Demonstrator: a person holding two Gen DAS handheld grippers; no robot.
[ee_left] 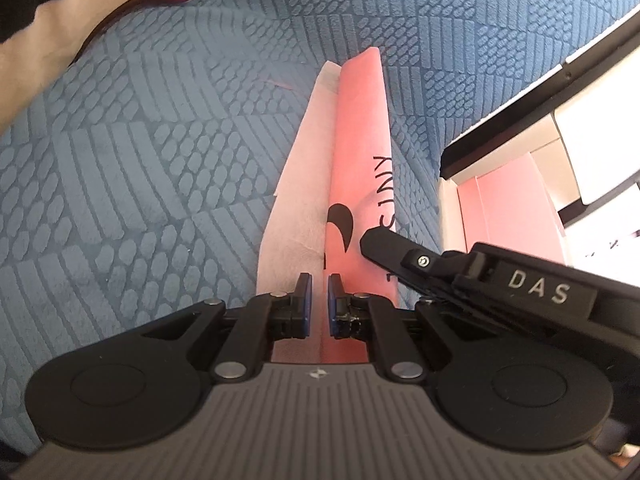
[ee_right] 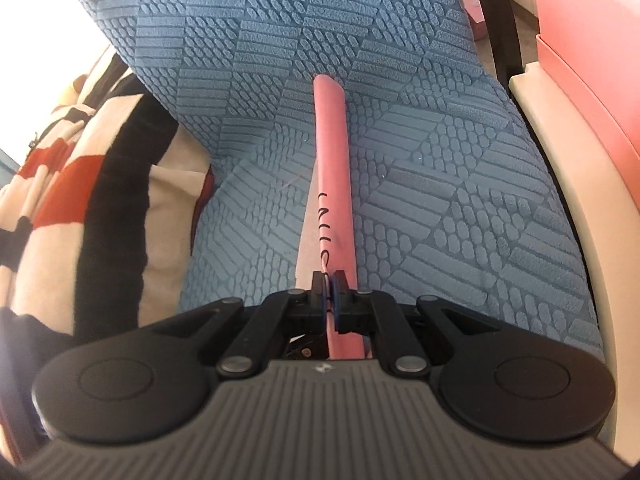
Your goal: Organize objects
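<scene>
Blue quilted cover (ee_left: 140,160) below, both grippers, left (ee_left: 319,304) and right (ee_right: 330,292), pinch the folded pink bag (ee_left: 360,160) running toward twelve o'clock; likely mid-fold, next carrying it to the box (ee_left: 508,200) at three.

A blue embossed fabric surface (ee_right: 440,208) fills the scene in daylight; a striped cream, red and black textile (ee_right: 72,184) lies beside it.
</scene>
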